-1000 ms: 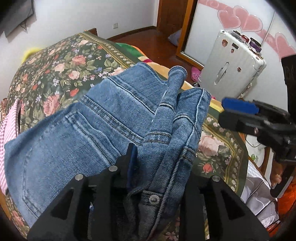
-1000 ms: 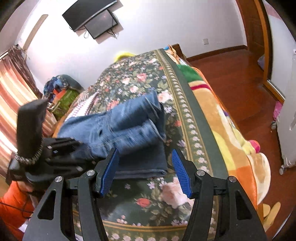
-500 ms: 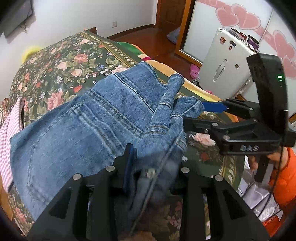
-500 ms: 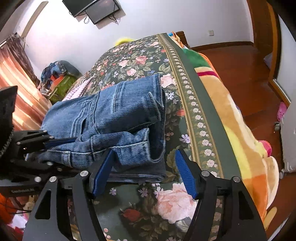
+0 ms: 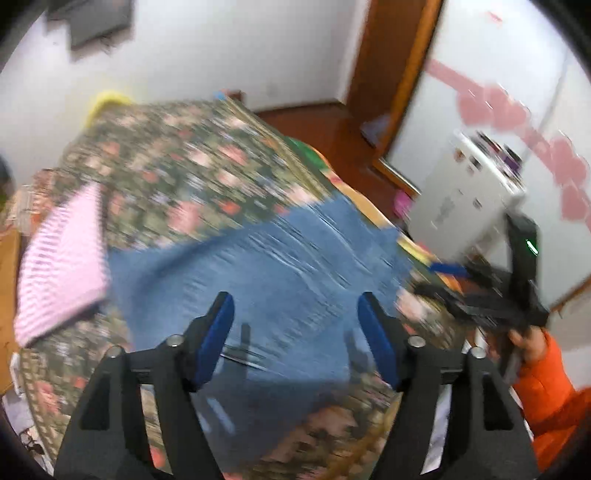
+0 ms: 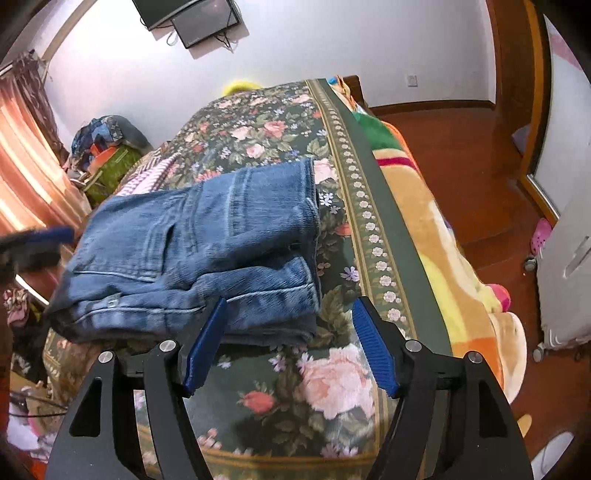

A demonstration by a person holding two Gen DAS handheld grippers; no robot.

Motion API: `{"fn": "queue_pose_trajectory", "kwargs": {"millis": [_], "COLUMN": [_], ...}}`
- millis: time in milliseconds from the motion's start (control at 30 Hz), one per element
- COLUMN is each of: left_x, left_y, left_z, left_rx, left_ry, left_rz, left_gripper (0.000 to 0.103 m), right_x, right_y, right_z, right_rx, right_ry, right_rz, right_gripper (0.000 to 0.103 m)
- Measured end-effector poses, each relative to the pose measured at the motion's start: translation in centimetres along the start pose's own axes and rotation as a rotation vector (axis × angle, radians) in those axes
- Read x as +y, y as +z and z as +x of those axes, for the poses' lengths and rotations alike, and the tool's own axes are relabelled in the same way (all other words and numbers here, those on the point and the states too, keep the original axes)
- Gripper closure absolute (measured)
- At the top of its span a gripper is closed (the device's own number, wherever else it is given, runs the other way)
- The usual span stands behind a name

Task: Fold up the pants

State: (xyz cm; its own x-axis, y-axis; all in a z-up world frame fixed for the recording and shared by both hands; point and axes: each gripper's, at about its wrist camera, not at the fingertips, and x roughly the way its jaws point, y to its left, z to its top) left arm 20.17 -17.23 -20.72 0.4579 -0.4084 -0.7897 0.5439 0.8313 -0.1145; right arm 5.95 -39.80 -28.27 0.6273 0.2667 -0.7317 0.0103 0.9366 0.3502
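A home bedroom: floral-covered bed (image 6: 280, 122), wall television (image 6: 192, 18), curtains (image 6: 22, 147).

The left gripper (image 5: 295, 328), bottom centre, has just been opening, nothing between its fingers. The right gripper (image 6: 288, 338), bottom centre, stands spread and empty.

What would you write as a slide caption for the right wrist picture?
Folded jeans lie on the floral bedspread, with the open right gripper hovering at their near corner.
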Motion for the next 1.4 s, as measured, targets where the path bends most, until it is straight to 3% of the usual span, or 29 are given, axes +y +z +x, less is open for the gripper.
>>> {"fn": "queue_pose_trajectory", "kwargs": {"millis": [167, 267, 433, 667, 800, 1067, 1167, 1400], "left_x": [6.2, 10.8, 16.7, 16.7, 16.9, 17.8, 17.0, 13.3], "left_y": [2.4, 3.8, 3.8, 0.9, -0.4, -5.3, -7.3, -9.7], "left_z": [1.5, 4.7, 10.3, 13.5, 12.0, 7.7, 5.5, 2.4], "left_rx": [-0.065, -0.009, 0.126, 0.209, 0.184, 0.182, 0.154, 0.118], "left_ry": [0.121, 0.193, 0.172, 0.156, 0.139, 0.096, 0.094, 0.086], "left_rz": [-0.059, -0.115, -0.241, -0.150, -0.127, -0.217, -0.257, -0.247], "left_gripper": [0.031, 0.031, 0.031, 0.030, 0.030, 0.030, 0.030, 0.030], "right_x": [1.5, 2.9, 4.8, 4.7, 4.9, 4.4, 4.4, 3.3], "right_y": [-0.7, -1.5, -2.2, -1.6, -0.1, 2.1, 2.6, 1.8], "right_z": [-0.9, -0.2, 2.3, 6.0, 7.2, 8.6, 8.6, 6.8], "right_rx": [0.005, 0.041, 0.110, 0.178, 0.181, 0.163, 0.147, 0.126], "right_ry": [0.012, 0.050, 0.090, 0.119, 0.096, 0.043, 0.040, 0.020], "right_rz": [-0.013, -0.021, -0.037, -0.004, -0.037, -0.075, -0.097, -0.073], "right_gripper": [0.037, 0.037, 0.037, 0.037, 0.036, 0.036, 0.036, 0.036]}}
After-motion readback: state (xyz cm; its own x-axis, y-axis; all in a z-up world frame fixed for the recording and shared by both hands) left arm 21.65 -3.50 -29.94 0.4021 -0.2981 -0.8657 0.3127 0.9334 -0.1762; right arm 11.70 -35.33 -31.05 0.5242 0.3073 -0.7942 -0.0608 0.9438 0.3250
